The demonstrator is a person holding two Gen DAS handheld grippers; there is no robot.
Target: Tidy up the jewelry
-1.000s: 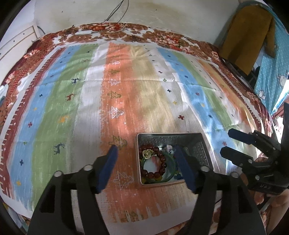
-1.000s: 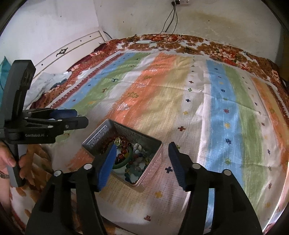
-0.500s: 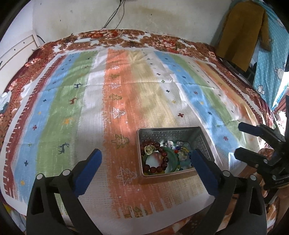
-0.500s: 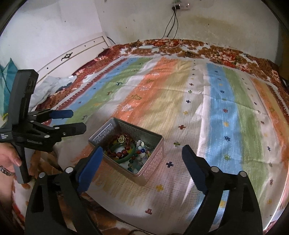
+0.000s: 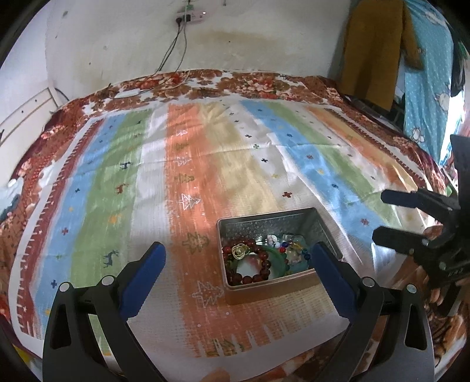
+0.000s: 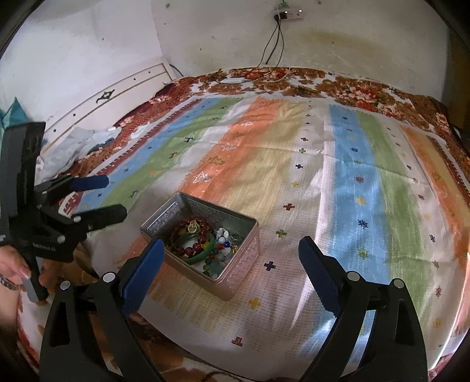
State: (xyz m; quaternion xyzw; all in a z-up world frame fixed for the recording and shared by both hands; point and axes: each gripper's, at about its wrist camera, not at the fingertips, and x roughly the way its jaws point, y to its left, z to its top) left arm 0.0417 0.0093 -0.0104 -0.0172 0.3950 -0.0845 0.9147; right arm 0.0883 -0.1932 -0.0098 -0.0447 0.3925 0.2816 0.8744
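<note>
1. The left gripper [image 5: 238,266] hangs nearest in its own view, blue-padded jaws spread as wide as they go, nothing between the pads — only cloth and the near corner of the tin show in the gap.
2. The right gripper [image 6: 231,264] is likewise spread wide and holds nothing; its jaws frame the tin's near right corner without touching it.
3. A hand [image 6: 11,269] grips the left gripper's handle at the left edge of the right wrist view.
4. Just beyond both sets of jaws sits the open metal tin [image 5: 323,226], resting on the orange and cream stripes of the striped cloth [image 5: 111,182].
5. Inside the tin lie a dark red bead bracelet [image 5: 255,276], a green bangle [image 5: 279,261], a gold pendant [image 5: 239,250] and loose mixed beads [image 6: 223,238] — all heaped together.
6. Past the cloth runs a floral bedspread [image 5: 249,85], with cables [image 6: 273,38] dropping from a wall socket [image 6: 289,13].
</note>
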